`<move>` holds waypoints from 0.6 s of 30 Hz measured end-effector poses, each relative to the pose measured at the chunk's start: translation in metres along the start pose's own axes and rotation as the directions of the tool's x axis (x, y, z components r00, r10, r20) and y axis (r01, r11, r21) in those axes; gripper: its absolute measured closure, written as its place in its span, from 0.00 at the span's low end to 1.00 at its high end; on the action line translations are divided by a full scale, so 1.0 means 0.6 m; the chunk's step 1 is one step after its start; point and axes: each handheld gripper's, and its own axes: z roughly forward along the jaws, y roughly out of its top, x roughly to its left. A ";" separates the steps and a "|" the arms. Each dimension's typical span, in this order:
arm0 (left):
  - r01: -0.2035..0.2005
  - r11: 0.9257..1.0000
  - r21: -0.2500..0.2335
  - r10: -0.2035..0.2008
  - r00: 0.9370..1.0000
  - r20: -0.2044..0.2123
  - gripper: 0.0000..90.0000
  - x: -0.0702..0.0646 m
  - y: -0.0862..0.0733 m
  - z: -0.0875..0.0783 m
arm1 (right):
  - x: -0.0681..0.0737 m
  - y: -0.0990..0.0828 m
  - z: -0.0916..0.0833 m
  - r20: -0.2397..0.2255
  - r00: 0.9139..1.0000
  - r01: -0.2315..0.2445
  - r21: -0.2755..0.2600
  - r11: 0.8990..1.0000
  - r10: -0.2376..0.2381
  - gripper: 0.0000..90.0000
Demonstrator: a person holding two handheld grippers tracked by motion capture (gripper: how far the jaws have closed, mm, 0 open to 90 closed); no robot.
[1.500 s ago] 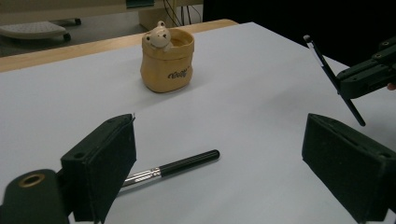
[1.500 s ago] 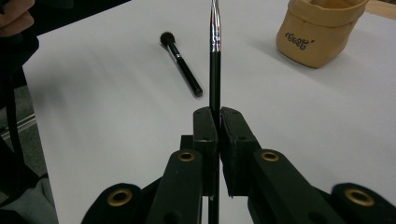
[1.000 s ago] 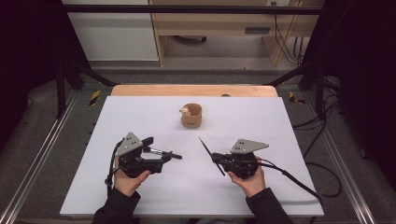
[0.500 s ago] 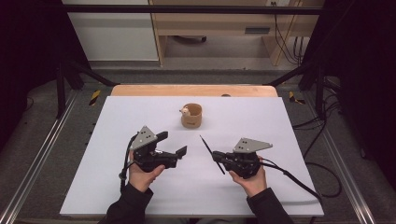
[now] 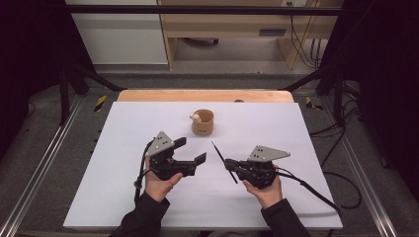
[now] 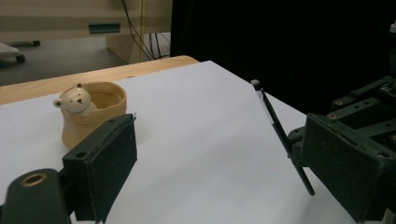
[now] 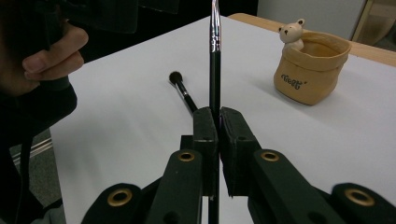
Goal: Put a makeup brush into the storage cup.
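My right gripper [image 5: 231, 165] [image 7: 218, 114] is shut on a thin black brush [image 5: 221, 154] [image 7: 214, 56] with a silver ferrule, which tilts up and away from the jaws. In the left gripper view the brush [image 6: 275, 123] slants in front of the right gripper [image 6: 355, 107]. My left gripper [image 5: 191, 150] [image 6: 222, 140] is open with nothing between its jaws, a short way left of the brush. A tan cup [image 5: 203, 123] [image 6: 93, 112] [image 7: 310, 74] with a small bear on its rim stands behind both grippers.
A dark brush shape with a round fluffy head [image 7: 176, 77] lies on the sheet just past the right jaws; I cannot tell whether it is a second brush or a shadow. The white sheet [image 5: 123, 148] covers a wooden table [image 5: 205, 95]. A cable [image 5: 316, 190] trails right.
My left gripper has moved to the right, closer to the right gripper and the brush. The right gripper and the brush have kept still.
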 end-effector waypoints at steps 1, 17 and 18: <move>0.003 1.000 -0.001 -0.003 1.000 0.002 0.11 -0.001 0.000 0.001 | 0.000 0.000 0.000 0.002 1.000 0.000 -0.003 1.000 0.000 0.95; 0.040 0.999 -0.015 -0.039 0.998 0.053 0.16 -0.023 0.002 0.034 | 0.002 0.001 -0.002 0.002 1.000 0.002 -0.038 0.999 -0.002 0.95; 0.050 0.999 -0.021 -0.049 0.997 0.057 0.17 -0.024 0.002 0.037 | 0.003 0.001 -0.003 0.000 1.000 0.001 -0.045 0.999 -0.001 0.95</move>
